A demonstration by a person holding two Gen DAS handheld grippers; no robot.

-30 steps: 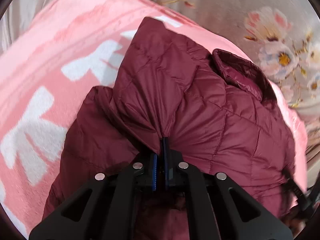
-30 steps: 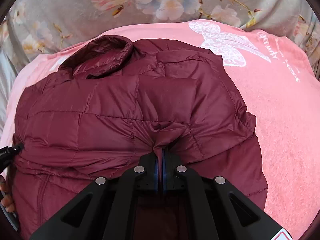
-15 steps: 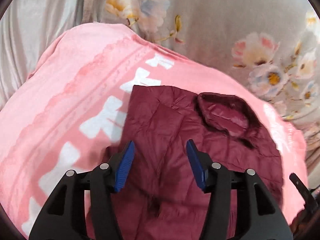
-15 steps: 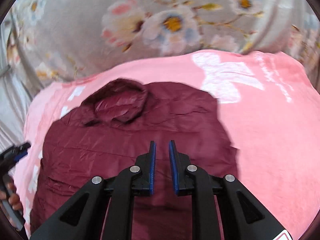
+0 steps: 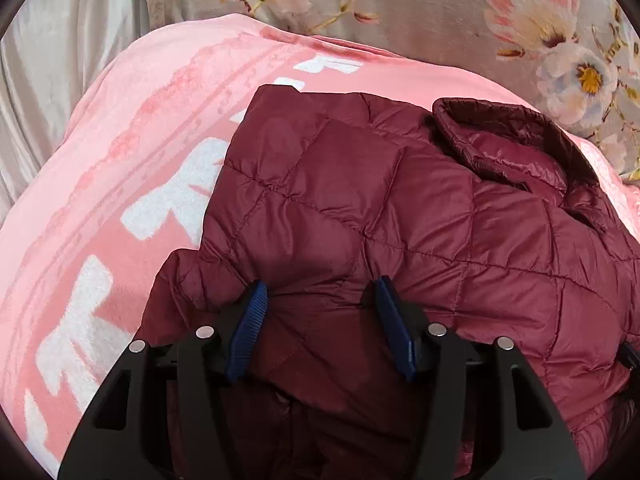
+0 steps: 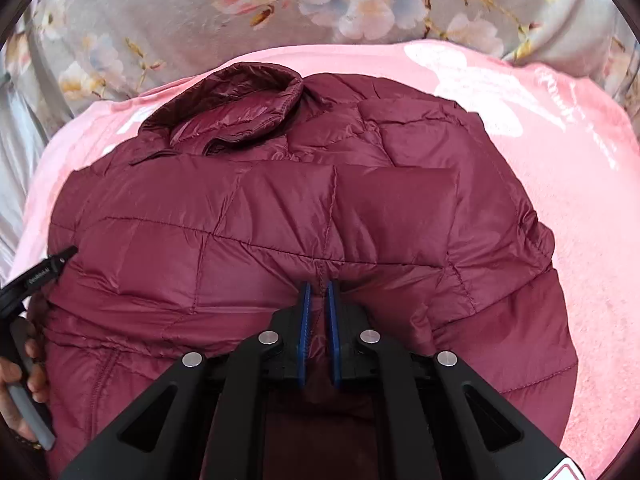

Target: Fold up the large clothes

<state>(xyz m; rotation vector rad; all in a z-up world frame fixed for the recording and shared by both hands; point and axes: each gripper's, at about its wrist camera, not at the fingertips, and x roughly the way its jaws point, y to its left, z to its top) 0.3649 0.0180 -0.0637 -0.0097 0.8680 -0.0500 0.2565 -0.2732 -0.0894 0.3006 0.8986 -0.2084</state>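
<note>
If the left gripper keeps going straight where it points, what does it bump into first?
Probably the maroon puffer jacket: the left gripper has opening jaws with its quilted fabric right at the fingertips.

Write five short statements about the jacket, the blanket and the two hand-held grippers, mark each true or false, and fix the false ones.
1. The jacket is dark red and quilted. True.
2. The jacket lies on a blue blanket. False: the blanket is pink with white patterns.
3. The left hand-held gripper has its jaws wide apart, opening, with jacket fabric lying between them. True.
4. The right hand-held gripper has its jaws spread wide. False: they are closing, nearly together, with a thin fold of jacket between them.
5. The collar lies at the jacket's end nearest the grippers. False: it is at the far end, towards the floral sheet.
</note>
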